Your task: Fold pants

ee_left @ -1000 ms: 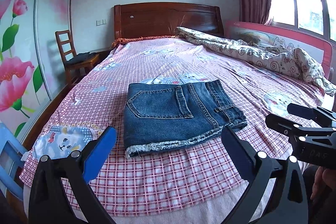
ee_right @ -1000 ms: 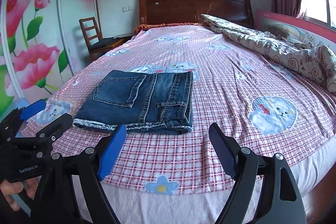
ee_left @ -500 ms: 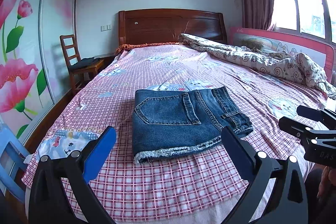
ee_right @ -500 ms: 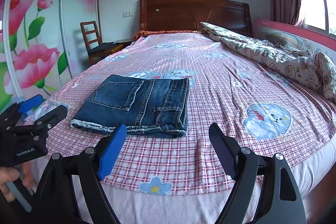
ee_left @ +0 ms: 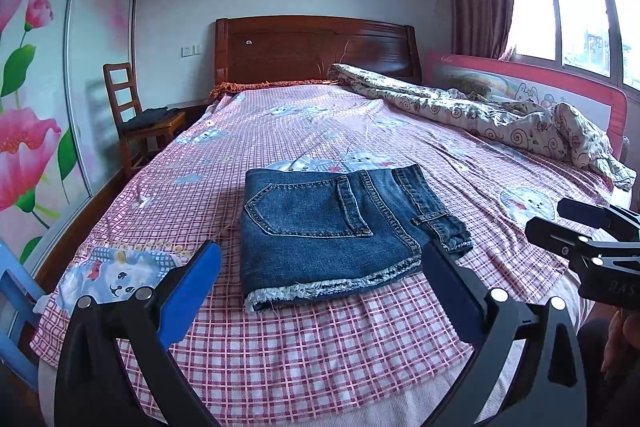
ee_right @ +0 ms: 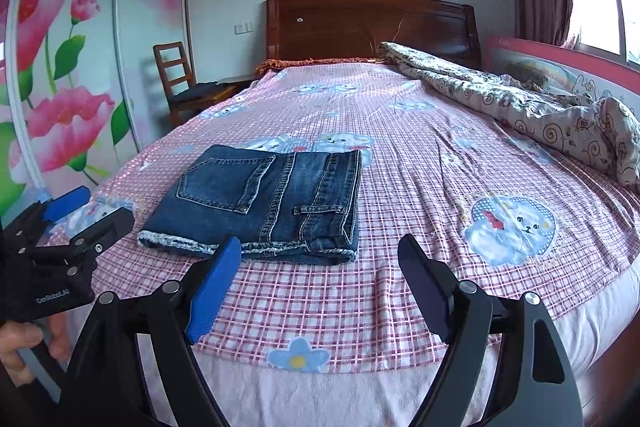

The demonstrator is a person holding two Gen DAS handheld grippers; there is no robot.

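Observation:
Blue denim pants lie folded in a compact stack on the pink checked bed sheet, frayed hems toward me; they also show in the right wrist view. My left gripper is open and empty, held back from the stack's near edge. My right gripper is open and empty, near the foot of the bed, just right of the stack. The right gripper shows at the right edge of the left wrist view. The left gripper shows at the left of the right wrist view.
A crumpled patterned quilt lies along the bed's right side by a pink guard rail. A wooden headboard is at the far end. A wooden chair and a flowered wardrobe stand left of the bed.
Both grippers have drawn back and tilted upward from the folded pants, so more of the room shows. The pants have not moved.

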